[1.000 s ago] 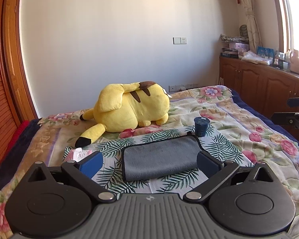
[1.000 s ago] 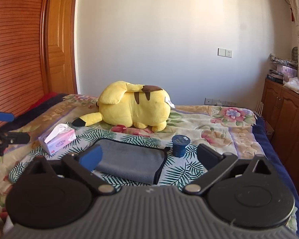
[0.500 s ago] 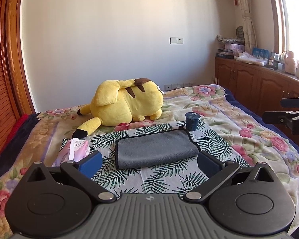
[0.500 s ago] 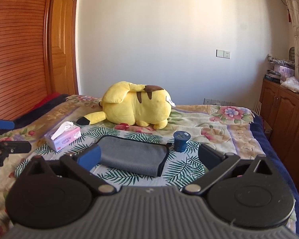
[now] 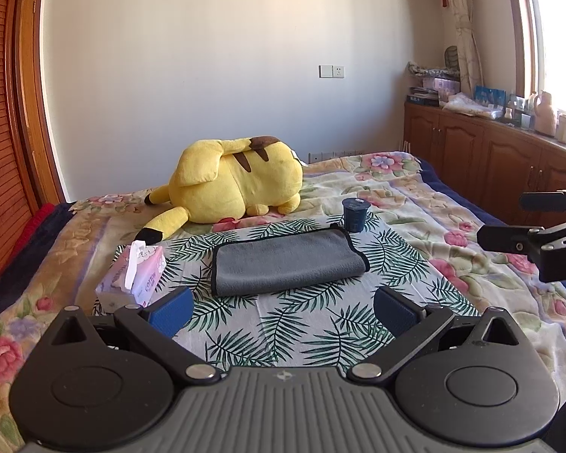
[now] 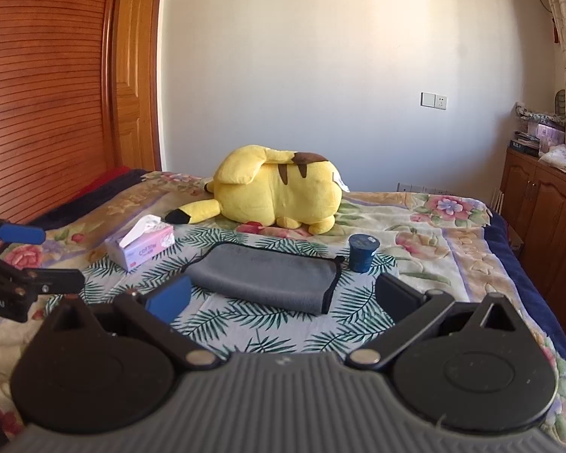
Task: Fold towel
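Observation:
A grey towel (image 5: 286,262) with black edging lies folded in a flat rectangle on the palm-leaf cloth (image 5: 313,324) on the bed; it also shows in the right wrist view (image 6: 268,275). My left gripper (image 5: 283,311) is open and empty, held back from the towel's near edge. My right gripper (image 6: 283,298) is open and empty, also short of the towel. Each gripper appears at the edge of the other's view: the right one (image 5: 509,219) and the left one (image 6: 49,256).
A yellow plush toy (image 5: 237,185) lies behind the towel. A dark blue cup (image 5: 354,214) stands at the towel's far right corner. A pink tissue box (image 5: 136,277) sits left of the towel. Wooden cabinets (image 5: 490,151) line the right wall, a wooden wardrobe (image 6: 45,87) the left.
Both grippers have drawn back and up from the towel, so it looks smaller and farther. Both stay open. The towel has not moved.

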A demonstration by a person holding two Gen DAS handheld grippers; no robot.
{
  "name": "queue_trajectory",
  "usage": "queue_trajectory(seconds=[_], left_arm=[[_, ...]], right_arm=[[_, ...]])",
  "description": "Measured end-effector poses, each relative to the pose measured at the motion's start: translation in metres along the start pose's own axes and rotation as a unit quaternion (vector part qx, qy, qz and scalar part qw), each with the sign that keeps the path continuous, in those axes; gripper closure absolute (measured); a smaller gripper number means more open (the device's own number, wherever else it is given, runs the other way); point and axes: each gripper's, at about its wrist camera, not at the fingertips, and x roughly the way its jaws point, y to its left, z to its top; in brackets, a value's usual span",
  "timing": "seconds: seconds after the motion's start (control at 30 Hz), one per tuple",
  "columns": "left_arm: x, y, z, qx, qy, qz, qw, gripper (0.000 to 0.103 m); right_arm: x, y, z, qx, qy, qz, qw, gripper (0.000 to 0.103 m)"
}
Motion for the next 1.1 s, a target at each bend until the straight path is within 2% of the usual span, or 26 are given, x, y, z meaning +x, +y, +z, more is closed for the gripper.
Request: queue_trajectory(seconds=[0.3, 0.7, 1.1], left_arm=[[-0.013, -0.008, -0.012, 0.0, -0.014, 0.021, 0.9997, 0.016], [-0.02, -0.01, -0.033, -0.026, -0.011, 0.0, 0.9996, 0.016], [-0.02, -0.008, -0.066, -0.033, -0.003, 0.01, 0.9994, 0.016]], right_arm=[[-0.006, 0.014, -0.017, -0.004, 0.0, -0.002, 1.0, 0.0], [-0.014, 0.016, -0.04, 0.009, 0.007, -0.004, 1.0, 0.0], [-0.012, 0.015, -0.073, 0.025, 0.028, -0.02, 0.999, 0.0]])
